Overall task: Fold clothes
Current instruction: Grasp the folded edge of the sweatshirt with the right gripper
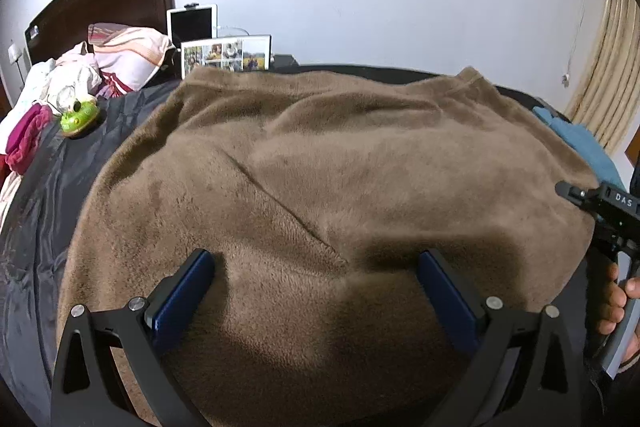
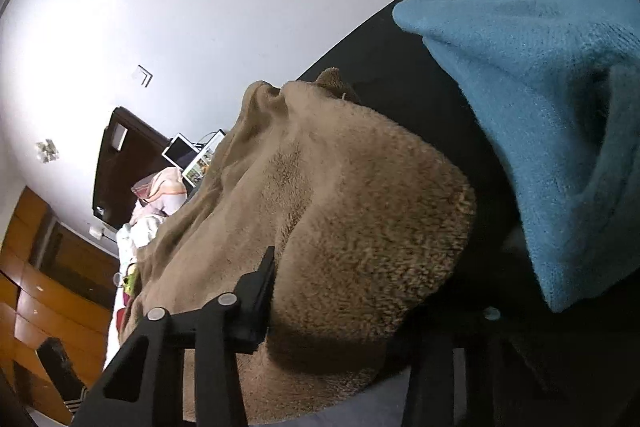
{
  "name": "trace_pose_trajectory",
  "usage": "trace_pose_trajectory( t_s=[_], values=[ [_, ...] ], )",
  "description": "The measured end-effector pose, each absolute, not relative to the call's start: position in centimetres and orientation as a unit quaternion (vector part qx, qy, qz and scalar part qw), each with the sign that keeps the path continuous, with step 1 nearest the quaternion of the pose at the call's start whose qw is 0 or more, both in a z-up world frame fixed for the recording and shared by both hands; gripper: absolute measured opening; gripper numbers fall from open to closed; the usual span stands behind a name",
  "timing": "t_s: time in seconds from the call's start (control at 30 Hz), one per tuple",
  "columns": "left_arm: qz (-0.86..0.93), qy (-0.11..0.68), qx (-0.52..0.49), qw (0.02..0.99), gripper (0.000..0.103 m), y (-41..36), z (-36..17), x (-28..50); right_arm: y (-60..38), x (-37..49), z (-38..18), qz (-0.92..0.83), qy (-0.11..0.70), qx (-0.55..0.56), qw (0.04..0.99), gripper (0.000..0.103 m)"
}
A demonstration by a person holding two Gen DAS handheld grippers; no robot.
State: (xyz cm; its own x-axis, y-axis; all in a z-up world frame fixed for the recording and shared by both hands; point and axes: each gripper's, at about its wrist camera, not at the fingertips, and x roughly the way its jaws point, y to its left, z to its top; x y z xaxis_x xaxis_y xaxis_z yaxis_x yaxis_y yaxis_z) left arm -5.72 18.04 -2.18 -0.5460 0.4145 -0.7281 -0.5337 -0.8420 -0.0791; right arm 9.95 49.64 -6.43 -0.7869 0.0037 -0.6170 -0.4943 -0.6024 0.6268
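1. Blue-padded left gripper [image 1: 316, 263] hovers with jaws spread wide, holding nothing, over the near edge of the brown fleece garment [image 1: 340, 163].
2. Right gripper [image 2: 360, 287] straddles the garment's right edge; whether it pinches, I cannot tell.
3. Fleece lies flat across the bed [image 1: 48, 187], beside a blue garment [image 2: 540, 107].
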Motion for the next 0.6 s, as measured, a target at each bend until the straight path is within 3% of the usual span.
trace_pose_trajectory(
  t_s=[0.23, 0.43, 0.6],
  values=[
    [0.883, 0.095, -0.307, 0.341, 0.102, 19.9, -0.1, -2.4, 50.5, 9.5, -6.6, 0.831, 0.457, -0.289, 0.129, 0.044],
    [0.85, 0.161, -0.325, 0.381, 0.102, 22.9, -2.0, -0.9, 50.8, 8.7, -7.0, 0.826, 0.462, -0.299, 0.124, 0.048],
    [0.833, 0.167, -0.359, 0.386, 0.102, 23.3, -3.3, -1.5, 50.4, 9.0, -5.5, 0.848, 0.427, -0.292, 0.116, 0.036]
  ],
)
